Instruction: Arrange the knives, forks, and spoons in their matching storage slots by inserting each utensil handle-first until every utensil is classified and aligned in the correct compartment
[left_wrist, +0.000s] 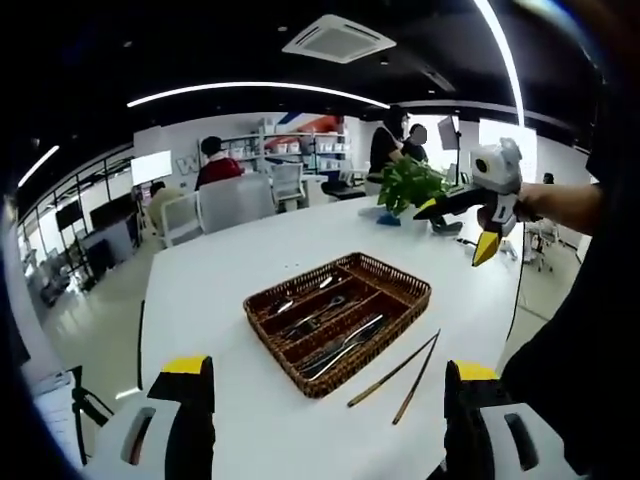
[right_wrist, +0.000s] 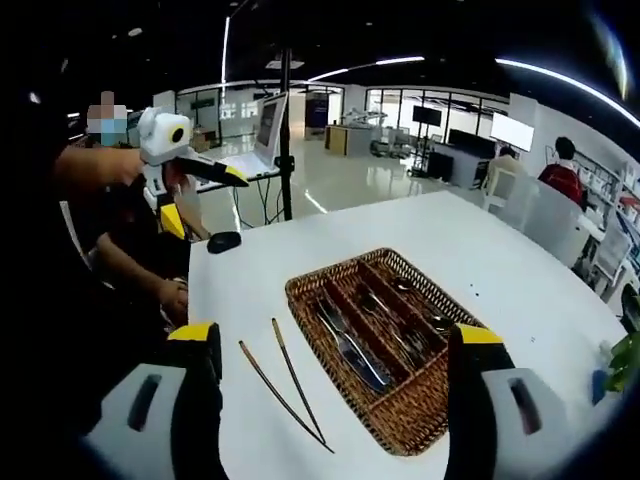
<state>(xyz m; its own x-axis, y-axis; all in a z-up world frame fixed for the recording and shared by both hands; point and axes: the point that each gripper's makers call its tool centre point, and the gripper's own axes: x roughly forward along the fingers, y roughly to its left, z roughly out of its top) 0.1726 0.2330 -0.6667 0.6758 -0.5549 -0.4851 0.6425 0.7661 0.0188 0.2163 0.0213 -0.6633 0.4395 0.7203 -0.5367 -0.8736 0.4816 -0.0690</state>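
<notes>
A brown wicker tray (left_wrist: 412, 287) (right_wrist: 405, 430) with three long compartments lies in the middle of the white table. Cutlery lies in it: knives (left_wrist: 345, 347) (right_wrist: 345, 345), forks (left_wrist: 315, 318) (right_wrist: 385, 322) and spoons (left_wrist: 300, 296) (right_wrist: 428, 310), each kind in its own slot. Two brown chopsticks (left_wrist: 400, 375) (right_wrist: 285, 385) lie loose on the table beside the knife slot. My left gripper (left_wrist: 328, 420) (right_wrist: 205, 200) is open and holds nothing. My right gripper (right_wrist: 335, 400) (left_wrist: 457, 228) is also open, with nothing in it. Both hang in the air, well back from the tray.
A potted plant (left_wrist: 410, 185) stands at the table's far end. A black mouse (right_wrist: 222, 241) lies near the table corner, by a laptop on a stand (right_wrist: 270, 125). A person's hand (right_wrist: 172, 295) rests at the table edge. Chairs (left_wrist: 235, 200) and people are behind.
</notes>
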